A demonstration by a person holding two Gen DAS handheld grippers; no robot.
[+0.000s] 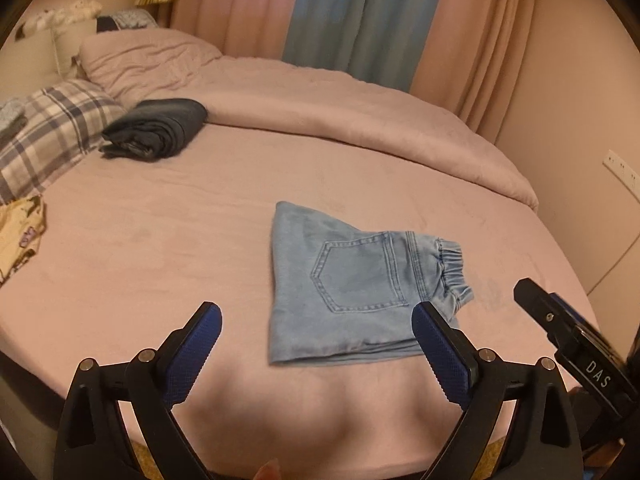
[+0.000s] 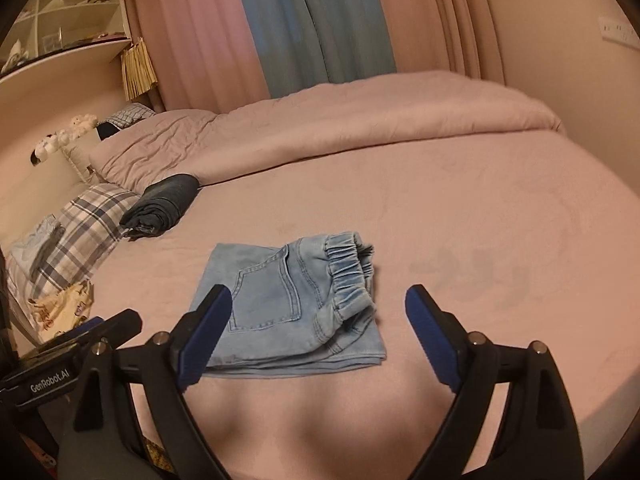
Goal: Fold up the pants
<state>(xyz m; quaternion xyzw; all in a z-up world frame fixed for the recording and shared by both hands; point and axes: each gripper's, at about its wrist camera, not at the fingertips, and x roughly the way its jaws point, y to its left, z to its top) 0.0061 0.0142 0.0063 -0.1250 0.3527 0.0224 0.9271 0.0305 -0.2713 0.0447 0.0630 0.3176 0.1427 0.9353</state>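
- Your light blue jeans (image 1: 352, 284) lay on the pink bedsheet (image 1: 160, 240) as a compact folded packet, back pocket up, with the elastic waistband (image 2: 352, 276) bunched at one end.
- Your left gripper (image 1: 316, 332) stood with its jaws spread wide and nothing between the pads; the packet lay just beyond them, its near corner hidden behind the right-hand pad.
- Your right gripper (image 2: 318, 316) was equally wide and held nothing; the jeans sat ahead of its jaws, partly behind the left-hand pad.
- Judging by the layered edges at the near side, the folding looked done or nearly so.
- What could remain: the waistband end sat puffed and slightly askew, so you might have wanted to flatten it.
- A dark folded garment (image 1: 156, 128) lay far beyond the jaws by the plaid pillow (image 1: 52, 128), perhaps where the packet belonged next.
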